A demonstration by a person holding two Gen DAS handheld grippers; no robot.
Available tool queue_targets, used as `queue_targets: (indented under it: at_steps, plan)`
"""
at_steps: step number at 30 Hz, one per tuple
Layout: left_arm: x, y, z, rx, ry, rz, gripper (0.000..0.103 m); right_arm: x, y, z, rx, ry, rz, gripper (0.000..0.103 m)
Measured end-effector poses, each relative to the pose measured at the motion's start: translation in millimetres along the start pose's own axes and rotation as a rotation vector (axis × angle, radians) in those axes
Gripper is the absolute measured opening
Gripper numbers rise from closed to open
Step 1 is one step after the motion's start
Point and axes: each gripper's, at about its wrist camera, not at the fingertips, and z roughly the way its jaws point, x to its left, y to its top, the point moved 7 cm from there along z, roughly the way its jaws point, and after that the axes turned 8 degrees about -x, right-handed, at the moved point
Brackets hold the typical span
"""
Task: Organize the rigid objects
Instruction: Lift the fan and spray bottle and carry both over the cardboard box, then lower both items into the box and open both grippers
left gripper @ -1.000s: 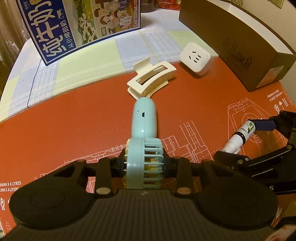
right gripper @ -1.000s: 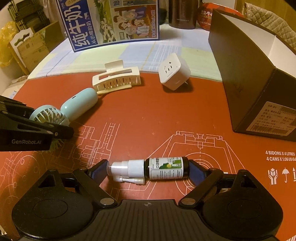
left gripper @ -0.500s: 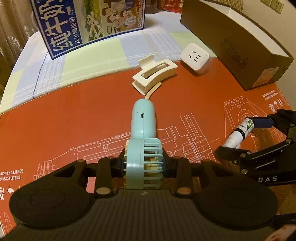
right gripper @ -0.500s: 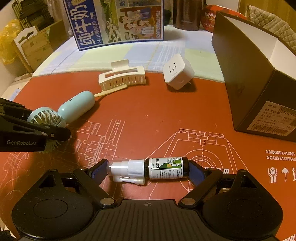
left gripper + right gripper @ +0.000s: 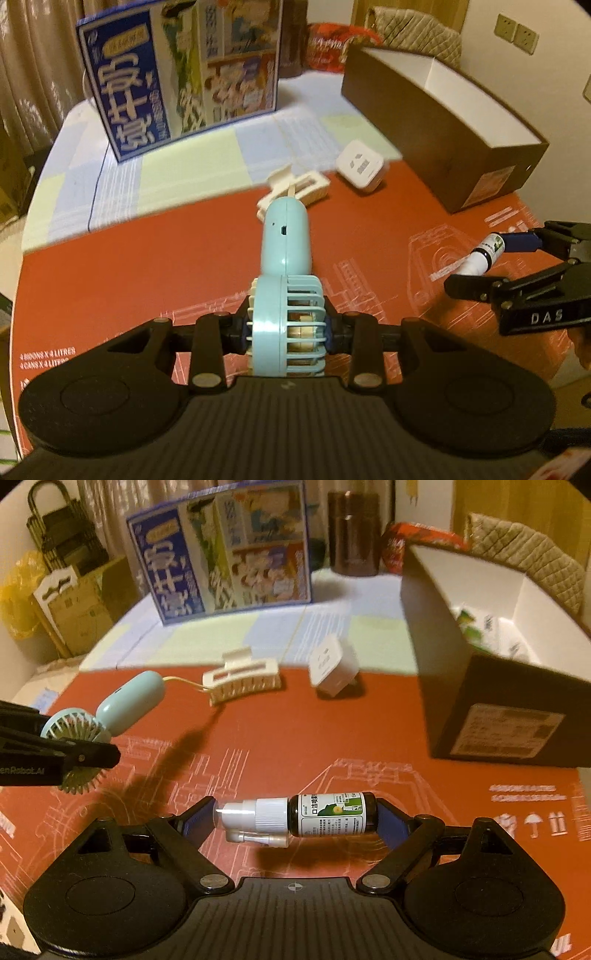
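Note:
My left gripper (image 5: pixel 288 328) is shut on the round head of a pale blue hand fan (image 5: pixel 286 266), whose handle points away from me above the red mat (image 5: pixel 147 258). The same blue hand fan (image 5: pixel 110 709) hangs at the left of the right wrist view, its cord trailing toward the cream hair claw (image 5: pixel 243 677). My right gripper (image 5: pixel 295 818) is shut end to end on a small spray bottle (image 5: pixel 306 816) with a white nozzle and green label, held clear of the mat. From the left wrist camera, the spray bottle (image 5: pixel 482 254) appears at the right.
A cream hair claw (image 5: pixel 295 188) and a white plug adapter (image 5: pixel 362 168) lie on the mat's far edge. An open dark box (image 5: pixel 491 672) with white inside stands at the right, holding some items. A blue milk carton box (image 5: pixel 225 550) stands at the back.
Both grippers have risen off the mat with the fan and the spray bottle. The views now take in more of the room and the open box.

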Motion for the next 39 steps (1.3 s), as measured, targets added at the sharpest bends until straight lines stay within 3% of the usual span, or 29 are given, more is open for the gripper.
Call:
queue_targets:
  at_steps: [11,21,29,39]
  plan:
    - [-62.5,63.6,-5.5,-0.073,-0.018,0.047,0.03,-52.2,48.2,-40.1,-0.103,0.031,-0.01,0.086]
    - [-148.7,152.2,38.3,-0.131,-0.095,0.065,0.03,-153.7,114.5,-51.4,-0.17,0.044,0.007,0.086]
    - [-202.0,220.9,102.3,-0.137,-0.125,0.104,0.03,-235.2,160.8,-19.3,-0.172,0.033,0.023,0.086]
    - [-221.1,278.0,197.0,-0.102,-0.091,0.176,0.03,-296.8,196.4,45.2,-0.139,0.004,-0.021,0.086]
